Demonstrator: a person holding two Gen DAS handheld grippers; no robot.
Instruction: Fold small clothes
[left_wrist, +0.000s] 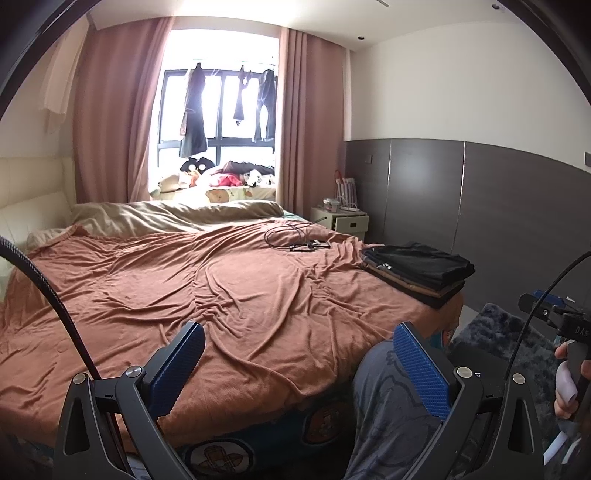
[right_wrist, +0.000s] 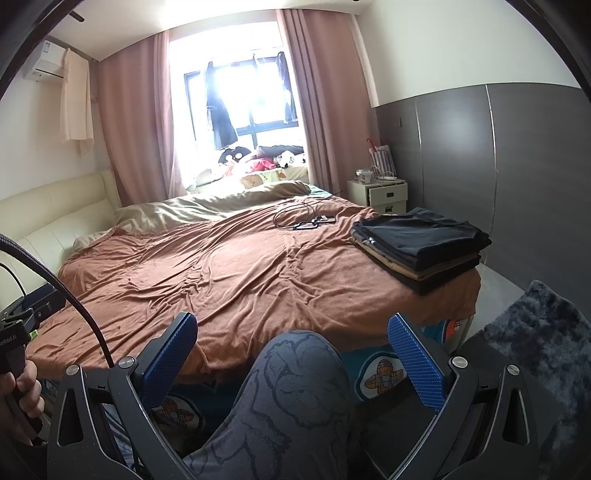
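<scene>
The left gripper (left_wrist: 299, 354) has its blue fingers wide apart and holds nothing, low by the near edge of the bed with the brown blanket (left_wrist: 207, 295). The right gripper (right_wrist: 293, 350) is wide apart too, over a knee (right_wrist: 295, 376). A stack of folded clothes (right_wrist: 421, 240) sits on the bed's right corner.

A coiled black cable (left_wrist: 284, 232) lies on the brown blanket (left_wrist: 184, 288).

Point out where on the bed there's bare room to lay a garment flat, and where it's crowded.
The brown blanket lies bare across its middle and near edge, from the cream headboard side over to the stack of folded clothes. Crowded spots: that stack on the right corner, the cable and small devices behind it, and the bunched beige duvet toward the window.
</scene>
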